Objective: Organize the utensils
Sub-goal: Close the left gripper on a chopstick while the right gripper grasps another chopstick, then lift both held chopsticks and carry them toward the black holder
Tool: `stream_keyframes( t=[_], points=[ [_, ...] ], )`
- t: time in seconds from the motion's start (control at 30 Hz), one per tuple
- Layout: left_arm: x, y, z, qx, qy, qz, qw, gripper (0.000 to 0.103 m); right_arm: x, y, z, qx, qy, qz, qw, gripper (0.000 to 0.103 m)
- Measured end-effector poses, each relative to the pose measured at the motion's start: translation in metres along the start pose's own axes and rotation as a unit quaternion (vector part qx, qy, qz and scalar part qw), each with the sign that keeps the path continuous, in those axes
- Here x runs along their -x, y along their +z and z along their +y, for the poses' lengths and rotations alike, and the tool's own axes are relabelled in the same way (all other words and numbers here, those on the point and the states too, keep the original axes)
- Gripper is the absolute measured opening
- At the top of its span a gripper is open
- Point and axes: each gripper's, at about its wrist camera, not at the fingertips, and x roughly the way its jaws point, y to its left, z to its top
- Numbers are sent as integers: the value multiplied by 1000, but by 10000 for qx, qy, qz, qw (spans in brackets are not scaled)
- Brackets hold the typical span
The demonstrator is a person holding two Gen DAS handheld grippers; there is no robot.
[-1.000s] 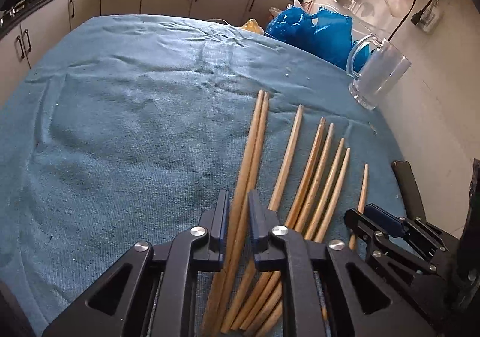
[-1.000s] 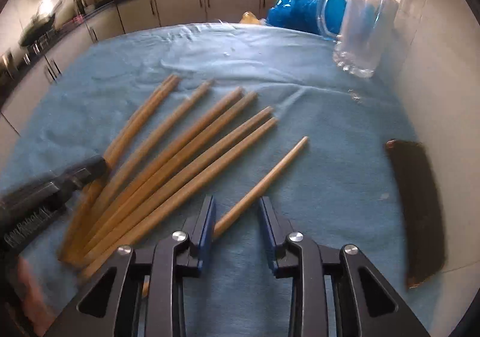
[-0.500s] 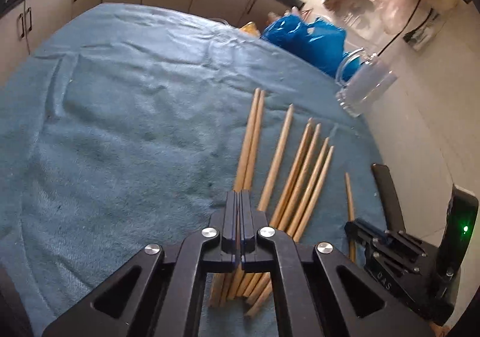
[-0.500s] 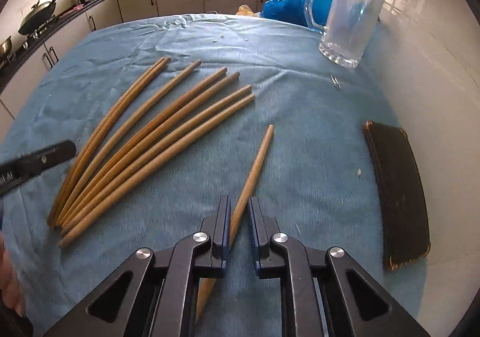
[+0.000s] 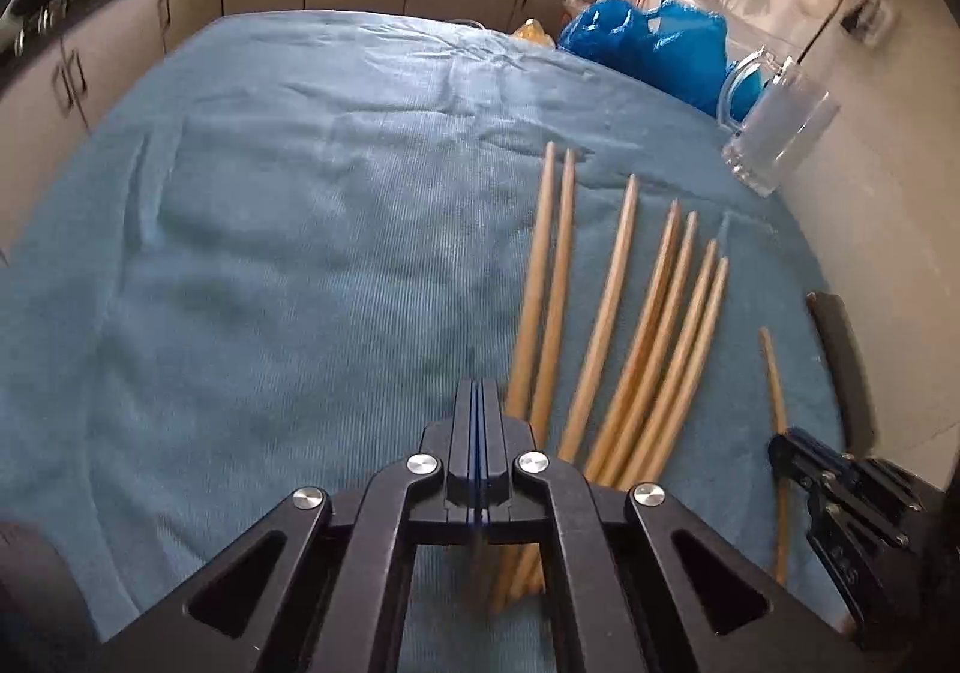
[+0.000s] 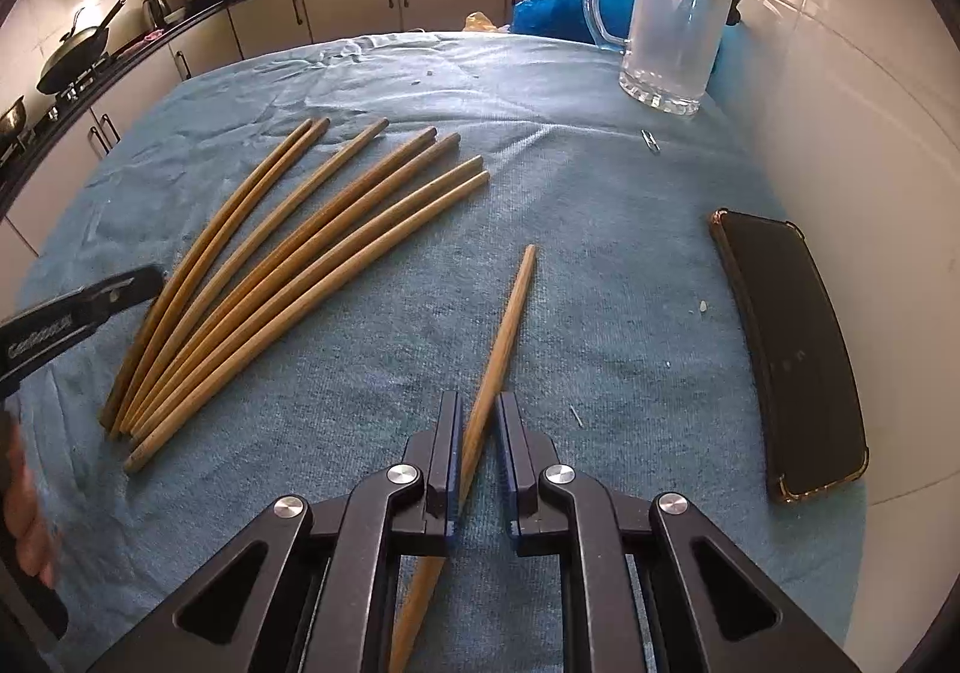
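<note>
**Two grippers down among wooden chopsticks on a blue cloth**

Nearest, the right gripper (image 6: 478,421) has its jaws clamped on a single chopstick (image 6: 507,322), which runs up between the pads and away across the cloth, apart from the others. The left gripper (image 5: 477,403) has its jaws pressed fully together with nothing between them, just left of the near ends of the fan of seven chopsticks (image 5: 624,331). To the right of the lone stick lies a dark phone (image 6: 786,349) near the white wall. Farther off, at the far right of the table, a clear glass mug (image 6: 675,22) stands upright with a blue plastic bag (image 5: 648,46) behind it. A wrinkled blue cloth (image 5: 270,229) covers the whole table. Beyond it run kitchen cabinets (image 6: 354,7) under a dark counter, with a wok (image 6: 75,52) at the far left.
</note>
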Motion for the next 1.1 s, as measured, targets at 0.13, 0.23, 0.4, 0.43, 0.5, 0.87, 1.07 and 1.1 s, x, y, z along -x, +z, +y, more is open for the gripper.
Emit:
stream_keyframes(
  t=[0.13, 0.23, 0.4, 0.43, 0.5, 0.87, 1.07, 1.1],
  points=[
    [20, -29, 7, -11, -47, 128, 9999, 0, 9, -15, -9, 6, 100, 73, 9999, 9],
    [34, -41, 8, -115, -506, -37, 9986, 0, 19, -31, -15, 84, 142, 121, 9998, 9],
    [39, -29, 3, -115, -776, -337, 9963, 34, 27, -47, -22, 158, 97, 78, 9998, 10],
    [35, -24, -2, -162, -736, -362, 9965, 37, 28, -48, -23, 130, 106, 61, 9998, 10],
    [23, -14, -12, -303, -437, -436, 9976, 37, 28, -48, -23, 92, 83, 40, 9999, 10],
    [7, -14, -14, -106, -166, 73, 9998, 6, 28, -48, -25, -47, 130, 59, 9999, 9],
    [56, -90, 10, 147, -566, 427, 9974, 7, 37, -64, -34, -189, 373, 146, 9990, 8],
    [66, -106, 15, 196, -675, 539, 9961, 7, 40, -69, -36, -195, 419, 178, 9988, 8]
  ],
)
